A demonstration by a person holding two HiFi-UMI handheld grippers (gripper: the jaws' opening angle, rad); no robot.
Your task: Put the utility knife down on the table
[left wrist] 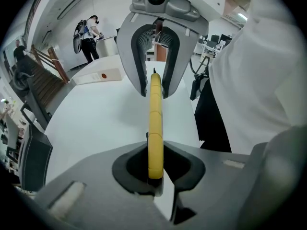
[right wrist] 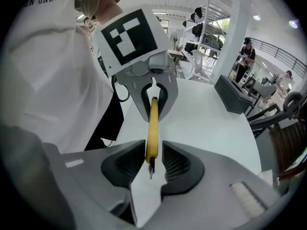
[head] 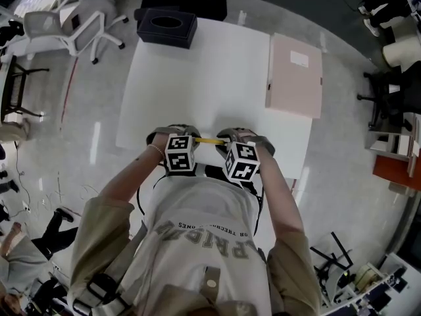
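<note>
**Knife's strung between both grippers, but only the left one's really got it**

Quick rundown. The utility knife (left wrist: 155, 114) (yellow body) is over the near strip of the white table (head: 197, 78), right in front of the person. Can't tell if it's touching the top yet. Its long axis runs side to side in the head view, roughly parallel w/ that near edge, one end in each tool.

The left gripper (left wrist: 156, 176) is nearly closed and clamped on the butt end, pads tight on both sides. The right gripper (right wrist: 153, 164) is abt half open. The blade end sits between its jaws, but I see a sliver of gap each side, so prob not squeezing. A bit of dark blade tip pokes out at that end.

So imo the left is doing the carrying. Both tools point steeply down w/ bare tabletop straight below, so the move that matters is just down, no sideways reach needed. The knife looks lined up to lie flat already.

Thing to watch: w/ only one end held firm, the blade end could droop or swing. I'd lower till the whole length rests before the left opens.

The pink box (head: 295, 74) and dark tissue box (head: 167, 27) are well apart on the far side, not in the way.
</note>
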